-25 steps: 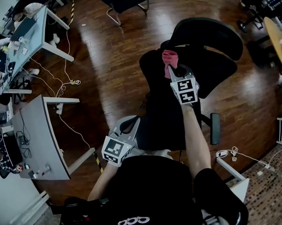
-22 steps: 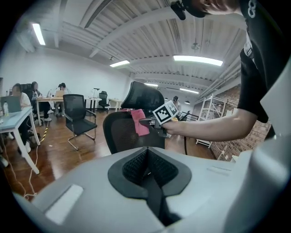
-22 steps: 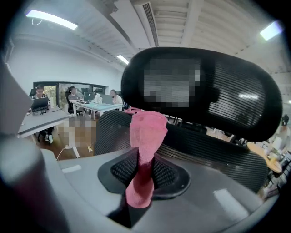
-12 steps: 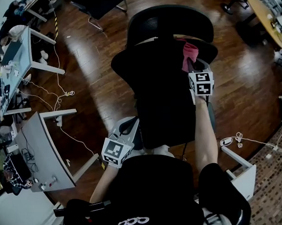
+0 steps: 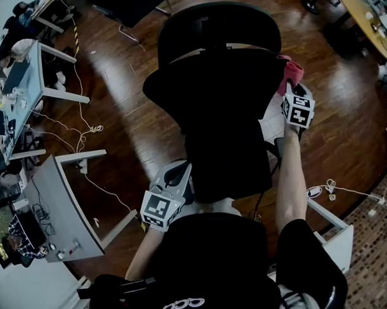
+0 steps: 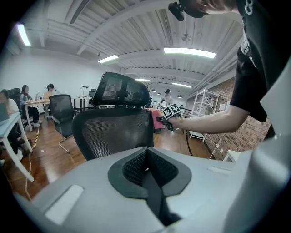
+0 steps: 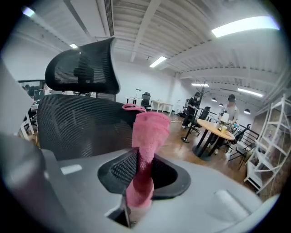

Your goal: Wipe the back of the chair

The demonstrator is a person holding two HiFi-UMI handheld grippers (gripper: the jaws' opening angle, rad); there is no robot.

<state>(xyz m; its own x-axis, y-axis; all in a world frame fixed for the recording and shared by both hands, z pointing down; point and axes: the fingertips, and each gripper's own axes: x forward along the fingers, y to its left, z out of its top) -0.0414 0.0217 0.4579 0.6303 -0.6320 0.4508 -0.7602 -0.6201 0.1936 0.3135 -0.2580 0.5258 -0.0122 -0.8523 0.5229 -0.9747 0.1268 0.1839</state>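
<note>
At the right edge of the chair back (image 5: pixel 211 88), my stroke has run out. 1 second ago the cloth sat near the middle of the upper back, half a second ago it was further right, and now it hangs just past the right rim. I judge this upper band wiped from the middle rightward, while the left half and the lower back are probably still to do.

The back is a wide, curved panel of black mesh in a dark frame, open-weave enough to see light through. Above it the headrest (image 5: pixel 217 25) is a smaller curved mesh pad on its own stalk.

The pink cloth (image 7: pixel 148 132) is soft terry, bunched into a thick roll that stands up out of my right hand-held gripper (image 7: pixel 136 182), whose jaws are clamped on its lower end.

My left hand-held gripper (image 6: pixel 146 157) waits low and near me, behind the lower back, its ribbed dark pads pressed together with nothing between them.
</note>
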